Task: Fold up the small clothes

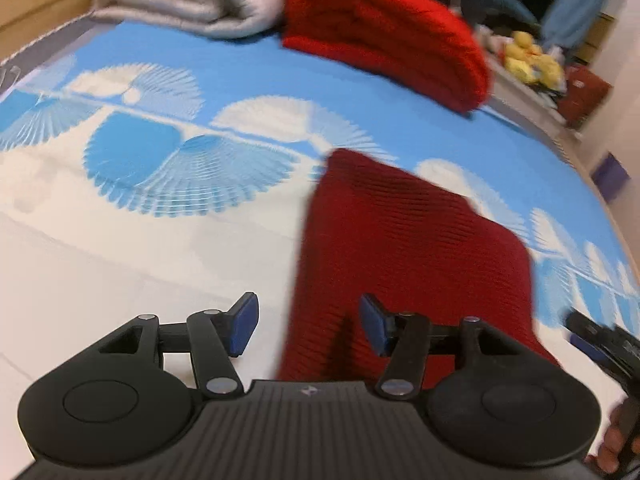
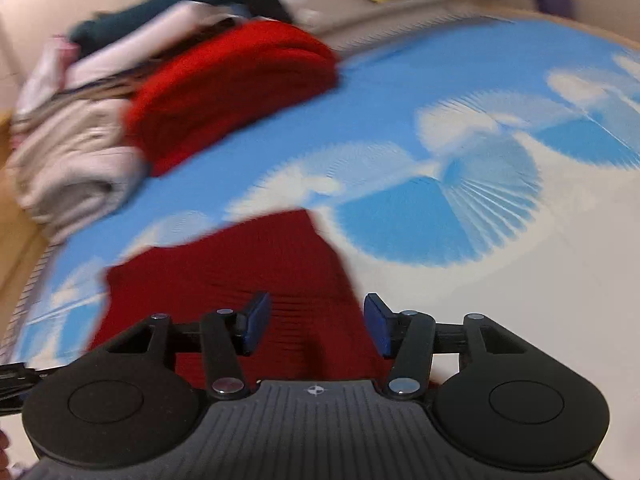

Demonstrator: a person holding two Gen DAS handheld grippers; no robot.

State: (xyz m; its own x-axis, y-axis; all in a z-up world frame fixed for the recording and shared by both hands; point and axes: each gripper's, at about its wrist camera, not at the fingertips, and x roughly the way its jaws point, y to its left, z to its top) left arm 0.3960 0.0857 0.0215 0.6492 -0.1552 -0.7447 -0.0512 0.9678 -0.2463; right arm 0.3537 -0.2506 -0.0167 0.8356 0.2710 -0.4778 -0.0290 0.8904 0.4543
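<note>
Lying flat on the bed [image 1: 120,264], the dark red knit garment [image 1: 408,264] sits on the blue-and-white patterned sheet, its near end beneath both tools. The left tool [image 1: 306,326] is released, nothing gripped between its blue pads; the garment's left edge shows through the gap. The right tool [image 2: 318,326] is likewise released, hanging over the same cloth. At twelve o'clock from the garment sits a folded bright red blanket [image 1: 384,32], with a folded white blanket [image 1: 188,0] at eleven.
</note>
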